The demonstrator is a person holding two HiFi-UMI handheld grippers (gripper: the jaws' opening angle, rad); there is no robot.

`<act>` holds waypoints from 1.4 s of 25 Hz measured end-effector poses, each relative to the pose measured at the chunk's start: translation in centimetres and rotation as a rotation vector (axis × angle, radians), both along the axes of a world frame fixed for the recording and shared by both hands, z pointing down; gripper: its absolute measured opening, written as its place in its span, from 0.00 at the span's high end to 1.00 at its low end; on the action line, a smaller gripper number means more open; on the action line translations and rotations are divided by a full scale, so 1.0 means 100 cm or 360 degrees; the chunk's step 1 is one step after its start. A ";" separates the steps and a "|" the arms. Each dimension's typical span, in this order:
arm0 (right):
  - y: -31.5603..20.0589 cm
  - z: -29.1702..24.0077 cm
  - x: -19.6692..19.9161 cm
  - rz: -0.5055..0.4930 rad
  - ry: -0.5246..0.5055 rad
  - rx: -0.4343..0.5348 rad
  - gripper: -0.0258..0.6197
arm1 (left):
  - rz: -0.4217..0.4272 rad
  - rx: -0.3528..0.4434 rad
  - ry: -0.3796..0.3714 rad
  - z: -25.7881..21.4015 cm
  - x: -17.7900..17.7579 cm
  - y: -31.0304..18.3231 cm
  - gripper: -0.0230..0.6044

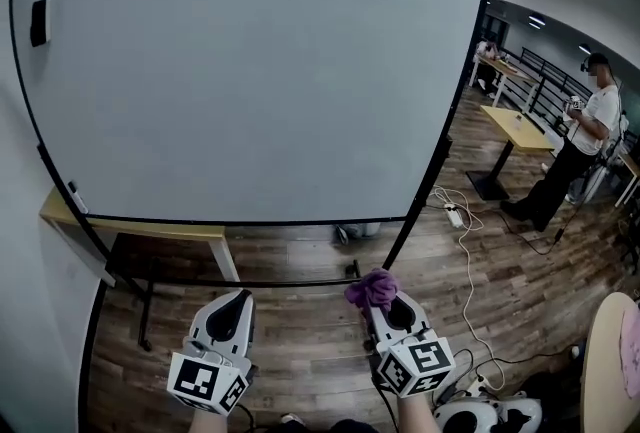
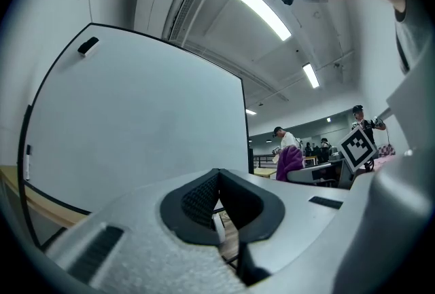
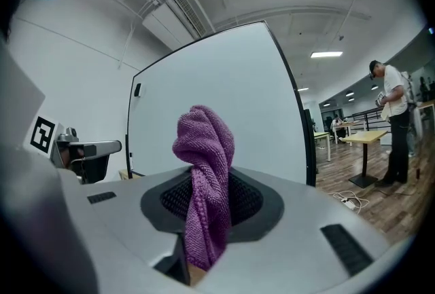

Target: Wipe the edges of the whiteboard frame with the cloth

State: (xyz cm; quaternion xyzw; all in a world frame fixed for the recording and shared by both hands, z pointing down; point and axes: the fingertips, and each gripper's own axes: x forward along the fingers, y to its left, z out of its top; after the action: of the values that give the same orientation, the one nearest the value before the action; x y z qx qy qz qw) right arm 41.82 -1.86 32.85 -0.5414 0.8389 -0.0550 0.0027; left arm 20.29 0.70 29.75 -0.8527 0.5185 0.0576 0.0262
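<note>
Purple terry cloth [image 3: 204,143] is pinched between the jaws of the right gripper [image 3: 207,197]. It rises in a twisted bunch above the tips, and a tail hangs down between the ribbed black pads. The left gripper [image 2: 217,180] has its jaws pressed together at the tips with nothing between them. In the head view both grippers are held low and side by side over the wooden floor [image 1: 300,321], the left one well apart from the cloth. Ahead of them stands the whiteboard [image 1: 250,71], its thin black frame [image 1: 492,21] running round a bare white surface. The cloth is short of the frame and not touching it. A small black block [image 1: 38,21] sits near the board's upper left corner. A wooden table [image 1: 150,229] shows behind the board's lower edge. To the right, a white power strip [image 1: 455,216] lies on the floor, and farther off a person [image 1: 580,151] stands by more tables.
</note>
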 end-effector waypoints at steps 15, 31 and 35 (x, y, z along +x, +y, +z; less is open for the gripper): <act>0.045 -0.031 0.023 -0.0287 0.0003 0.0082 0.80 | -0.0232 0.0051 -0.0035 -0.024 0.030 0.068 0.94; 0.111 -0.043 0.055 -0.0499 0.0004 0.0119 0.80 | -0.0486 0.0067 -0.0021 -0.036 0.048 0.160 0.94; 0.123 -0.048 0.056 -0.0535 -0.0004 0.0148 0.80 | -0.0511 0.0070 -0.0024 -0.037 0.050 0.175 0.94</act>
State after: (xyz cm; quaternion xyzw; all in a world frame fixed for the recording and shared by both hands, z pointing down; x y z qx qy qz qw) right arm 47.46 10.48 28.08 -0.3926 0.9194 -0.0165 0.0195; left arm 25.29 18.20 26.10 -0.7586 0.6465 0.0577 0.0576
